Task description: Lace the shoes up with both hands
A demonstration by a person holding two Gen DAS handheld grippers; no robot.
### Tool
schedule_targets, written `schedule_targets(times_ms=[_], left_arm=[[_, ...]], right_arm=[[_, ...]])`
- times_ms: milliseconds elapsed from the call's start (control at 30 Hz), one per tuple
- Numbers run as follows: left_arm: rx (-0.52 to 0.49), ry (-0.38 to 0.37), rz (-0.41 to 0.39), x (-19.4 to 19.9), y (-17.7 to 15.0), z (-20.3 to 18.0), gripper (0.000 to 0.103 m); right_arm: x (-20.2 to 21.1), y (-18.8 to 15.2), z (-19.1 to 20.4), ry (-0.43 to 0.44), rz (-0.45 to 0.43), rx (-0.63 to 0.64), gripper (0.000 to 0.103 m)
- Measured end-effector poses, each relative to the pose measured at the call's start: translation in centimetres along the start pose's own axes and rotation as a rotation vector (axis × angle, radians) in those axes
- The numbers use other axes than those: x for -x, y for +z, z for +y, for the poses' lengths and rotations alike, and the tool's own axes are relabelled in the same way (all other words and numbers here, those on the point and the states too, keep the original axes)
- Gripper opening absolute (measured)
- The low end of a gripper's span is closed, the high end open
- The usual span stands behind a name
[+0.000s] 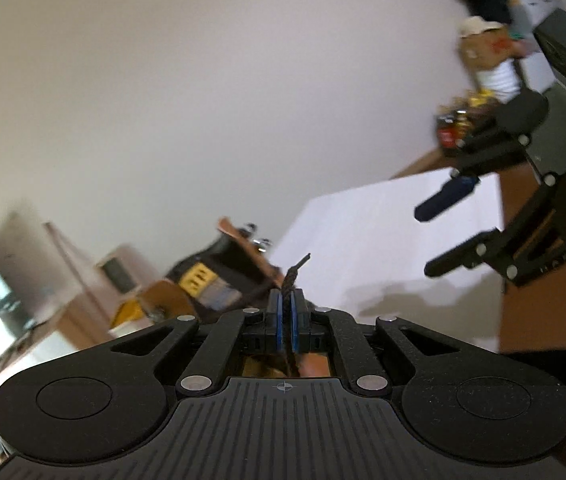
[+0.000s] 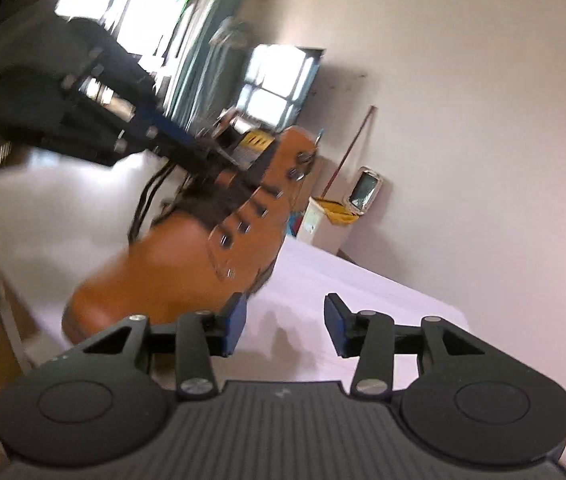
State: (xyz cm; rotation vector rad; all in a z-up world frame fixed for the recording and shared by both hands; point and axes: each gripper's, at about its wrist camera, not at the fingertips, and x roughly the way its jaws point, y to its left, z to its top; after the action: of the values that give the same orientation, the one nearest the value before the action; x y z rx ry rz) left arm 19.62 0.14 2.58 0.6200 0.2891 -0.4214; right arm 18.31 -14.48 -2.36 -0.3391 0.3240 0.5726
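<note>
1. I see the brown boot point(image 2: 187, 256) standing on the white sheet point(image 2: 343, 280) that covers the tabletop, toe toward my right-hand camera and its shaft rising away from it. Metal eyelets and hooks run up its open front.
2. Dark laces point(image 2: 151, 196) hang loose from the upper eyelets on the boot's left side in the right wrist view; blur hides how they thread.
3. My left tool point(image 1: 286, 300) has its blue pads pressed together on a dark lace end point(image 1: 295, 272), whose frayed tip pokes out just past the fingertips. In the right wrist view this tool point(image 2: 203, 152) sits above the boot's tongue, reaching in from the upper left.
4. My right tool point(image 2: 285, 320) is spread, nothing between its pads. It sits just beside the boot's toe, near the lowest eyelets, not touching them. In the left wrist view it point(image 1: 435, 240) hangs over the sheet's right part, apart from the left tool.
5. Beyond the boot stand a pale bin with a yellow bag point(image 2: 325, 220) and a bare wall point(image 2: 483, 120).
</note>
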Motion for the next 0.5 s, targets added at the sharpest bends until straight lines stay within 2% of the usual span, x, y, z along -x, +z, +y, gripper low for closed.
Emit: schedule_targets(times_ms=[33,133,333,500], left_arm=[[-0.001,0.013,0.003,-0.2,0.3,-0.2,0.004],[0.02,0.048,0.017,-0.5,0.9,-0.3,0.004],[0.031,0.114,0.064,-0.3,1.7,-0.7,0.004],[0.081,0.164,0.1,-0.7,2.8,-1.4,0.004]], right_arm=[[-0.4,0.1,-0.9,0.02,-0.015,-0.069,0.058],[-1.5,0.0,-3.1,0.06,-0.039,-0.22,0.058],[-4.2,-0.3,-6.5,0.111,-0.047,-0.34,0.059],[-5.4,-0.7,-9.2,0.153,-0.073,-0.445,0.067]])
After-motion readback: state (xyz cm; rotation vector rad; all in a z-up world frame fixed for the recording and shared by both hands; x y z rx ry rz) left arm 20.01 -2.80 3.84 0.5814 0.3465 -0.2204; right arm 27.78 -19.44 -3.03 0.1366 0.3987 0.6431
